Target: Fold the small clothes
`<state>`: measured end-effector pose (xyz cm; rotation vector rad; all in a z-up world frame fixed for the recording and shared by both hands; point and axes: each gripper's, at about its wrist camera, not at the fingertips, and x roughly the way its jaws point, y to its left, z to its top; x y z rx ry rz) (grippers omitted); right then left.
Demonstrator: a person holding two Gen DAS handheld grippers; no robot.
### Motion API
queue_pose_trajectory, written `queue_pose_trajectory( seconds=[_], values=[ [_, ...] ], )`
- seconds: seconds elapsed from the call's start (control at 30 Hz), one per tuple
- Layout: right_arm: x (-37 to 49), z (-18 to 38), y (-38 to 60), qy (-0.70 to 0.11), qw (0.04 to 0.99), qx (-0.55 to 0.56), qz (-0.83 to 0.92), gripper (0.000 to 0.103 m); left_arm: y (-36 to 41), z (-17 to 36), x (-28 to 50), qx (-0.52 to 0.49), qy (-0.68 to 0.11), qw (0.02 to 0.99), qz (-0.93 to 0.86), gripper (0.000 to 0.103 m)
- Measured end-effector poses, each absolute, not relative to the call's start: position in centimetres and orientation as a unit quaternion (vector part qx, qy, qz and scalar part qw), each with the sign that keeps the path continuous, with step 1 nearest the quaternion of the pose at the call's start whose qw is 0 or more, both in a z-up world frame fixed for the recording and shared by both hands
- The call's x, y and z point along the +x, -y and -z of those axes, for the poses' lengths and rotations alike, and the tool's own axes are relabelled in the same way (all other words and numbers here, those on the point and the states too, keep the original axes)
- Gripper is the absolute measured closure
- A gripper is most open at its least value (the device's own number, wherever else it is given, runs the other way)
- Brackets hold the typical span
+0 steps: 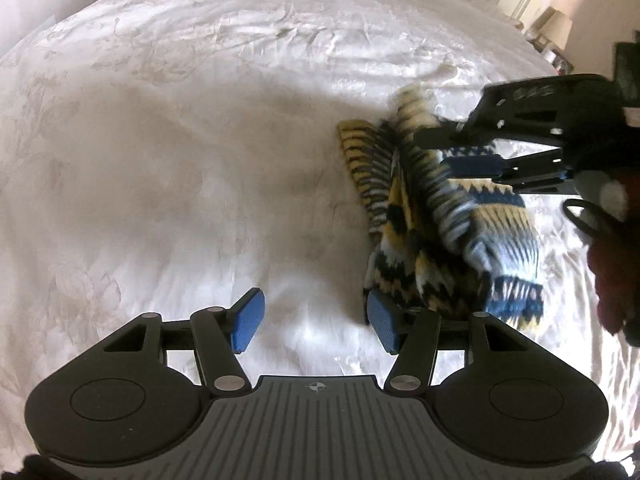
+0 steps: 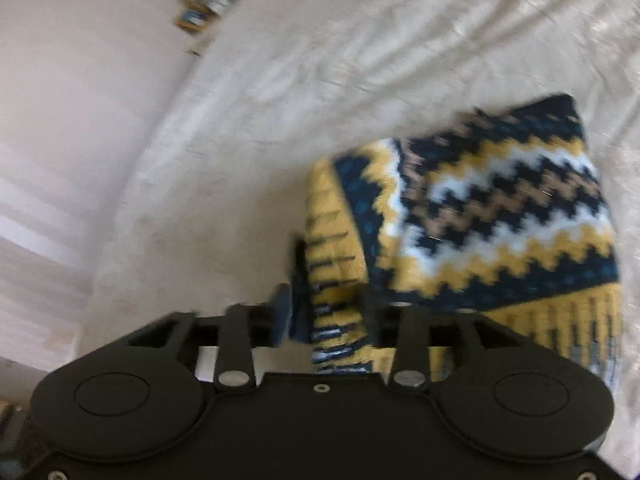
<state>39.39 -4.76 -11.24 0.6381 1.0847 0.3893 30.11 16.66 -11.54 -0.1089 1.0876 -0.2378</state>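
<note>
Yellow and blue wool — the little knitted sweater (image 1: 444, 216) hangs in a bunch over the white bed (image 1: 200, 160), pinched in your right gripper (image 2: 324, 312). Your left gripper (image 1: 316, 320) is wide open, holding nothing, just beside the hem. You look busy lifting it to spread — next, lay it flat.
</note>
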Motion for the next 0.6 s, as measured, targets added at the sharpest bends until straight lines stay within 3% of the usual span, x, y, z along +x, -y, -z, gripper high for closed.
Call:
queue_pose_trajectory(
  seconds=[0.2,0.37,0.6],
  values=[
    [37.7,9.6,9.1,-0.465,0.812,0.317,-0.153,0.049,-15.0,9.6,31.9,-0.056,-0.485,0.861,0.143,0.047],
    [35.3,10.0,12.1,-0.484,0.825,0.263,-0.127,0.049,-11.3,8.6,34.3,-0.055,-0.467,0.862,0.191,0.047],
    [31.0,11.9,13.4,-0.514,0.820,0.227,-0.112,0.050,-4.7,11.0,38.1,0.054,-0.472,0.845,0.247,0.047]
  ],
)
